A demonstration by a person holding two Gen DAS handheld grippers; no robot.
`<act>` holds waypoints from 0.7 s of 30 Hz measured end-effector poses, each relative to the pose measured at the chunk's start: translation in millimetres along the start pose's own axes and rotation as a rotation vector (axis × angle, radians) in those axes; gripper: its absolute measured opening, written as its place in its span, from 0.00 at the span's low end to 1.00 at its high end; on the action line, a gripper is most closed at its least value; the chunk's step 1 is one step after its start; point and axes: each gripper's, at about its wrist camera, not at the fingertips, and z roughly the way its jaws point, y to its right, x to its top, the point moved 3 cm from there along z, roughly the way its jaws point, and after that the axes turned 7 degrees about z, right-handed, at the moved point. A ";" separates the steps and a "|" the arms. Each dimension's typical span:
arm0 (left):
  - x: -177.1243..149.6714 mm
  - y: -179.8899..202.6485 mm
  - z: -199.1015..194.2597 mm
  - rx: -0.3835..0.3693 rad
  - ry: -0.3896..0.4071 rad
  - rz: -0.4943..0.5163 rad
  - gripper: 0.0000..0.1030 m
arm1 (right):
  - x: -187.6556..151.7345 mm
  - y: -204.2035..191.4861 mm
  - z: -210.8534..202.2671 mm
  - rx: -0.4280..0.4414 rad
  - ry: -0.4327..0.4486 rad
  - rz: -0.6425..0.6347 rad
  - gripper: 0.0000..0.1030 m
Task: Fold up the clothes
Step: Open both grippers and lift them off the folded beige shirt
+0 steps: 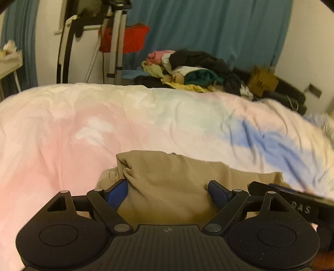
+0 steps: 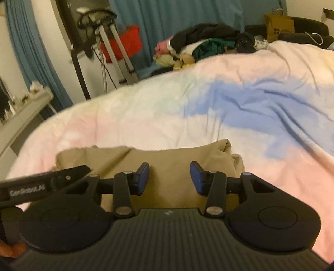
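From the left wrist camera, the left gripper hangs low over a bed, its jaws spread wide with nothing pinched. A folded beige garment lies on the bedspread right under and between the blue pads; the cloth bunches up against the left pad, but the pads do not press it. The bedspread is pale, with pink, white and blue patches. At the right edge the other black tool pokes into the picture beside the garment. Past the far edge of the bed sits a pile of clothes in black, green, yellow and pink. Beside it is a brown paper bag. A blue curtain hangs behind, with a metal stand and something red to the left.

From the right wrist camera, the right gripper hovers over the same beige garment, which lies flat on the bedspread with its folded corner to the right. The jaws stand partly apart and grip nothing; the cloth lies below the gap between the pads. The left tool reaches in from the left edge, above the garment's near left corner. The pile of clothes lies at the far side of the bed, in front of the curtain, and the paper bag stands to the right of it.
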 end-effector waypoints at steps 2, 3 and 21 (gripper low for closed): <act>-2.1 5.7 -5.2 0.015 0.007 0.038 0.83 | -2.6 1.8 2.1 -0.004 -0.008 -0.006 0.44; -2.8 6.9 -9.3 0.014 0.009 0.041 0.83 | -3.8 2.3 2.2 -0.005 -0.011 -0.009 0.44; -45.8 20.2 -66.2 -0.010 -0.083 0.078 0.83 | -54.2 -8.9 -67.1 -0.015 -0.088 -0.049 0.44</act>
